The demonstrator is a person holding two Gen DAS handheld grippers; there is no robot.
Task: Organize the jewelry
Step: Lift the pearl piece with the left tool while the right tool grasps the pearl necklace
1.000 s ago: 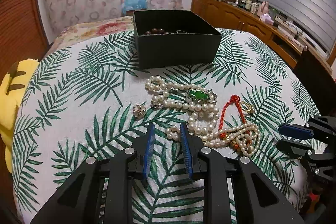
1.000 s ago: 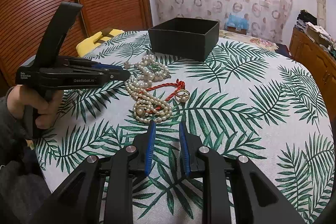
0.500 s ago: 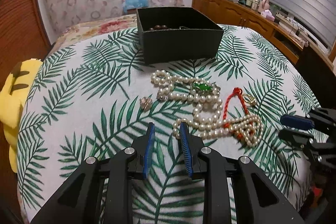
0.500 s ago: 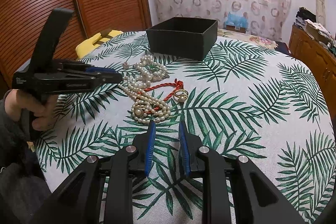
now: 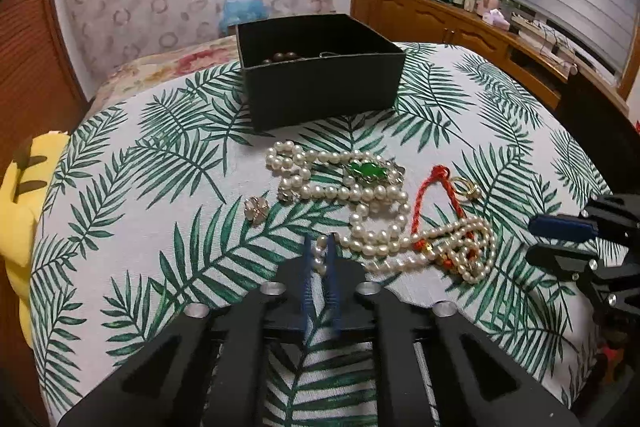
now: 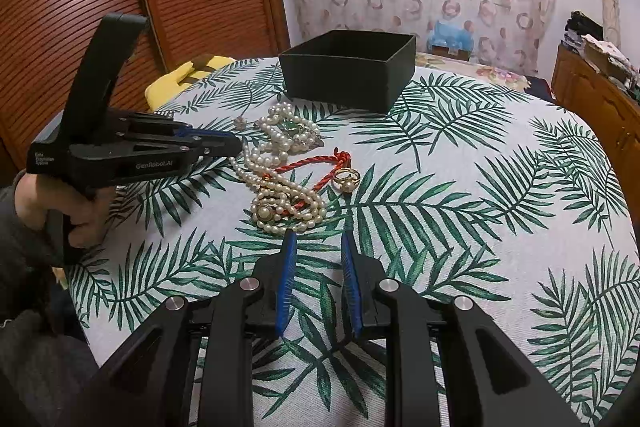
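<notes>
— So, from your left wrist, what do you see?

— My left gripper (image 5: 319, 247) points steeply down at the palm-print tablecloth (image 5: 160, 227). My jaws have closed since a moment ago, when they stood apart over bare cloth; now the blue pads pinch the near end of the pearl necklace (image 5: 372, 195). The rest of that strand lies looped on the cloth, with a green pendant (image 5: 366, 171) on it, a red cord (image 5: 424, 195) and a gold ring (image 5: 466, 187) beside it, and a small brooch (image 5: 256, 209) off to its left. The black box (image 5: 320, 83) sits beyond, dark beads inside.

— And from the right wrist?

— My right gripper (image 6: 318, 251) hangs tilted down over the cloth just short of the pearl pile, jaws partly apart, nothing between them, same gap as before. At the left a hand (image 6: 60, 203) grips the left gripper's handle, its tip at the pearls' edge. The box stands at the far side.
</notes>
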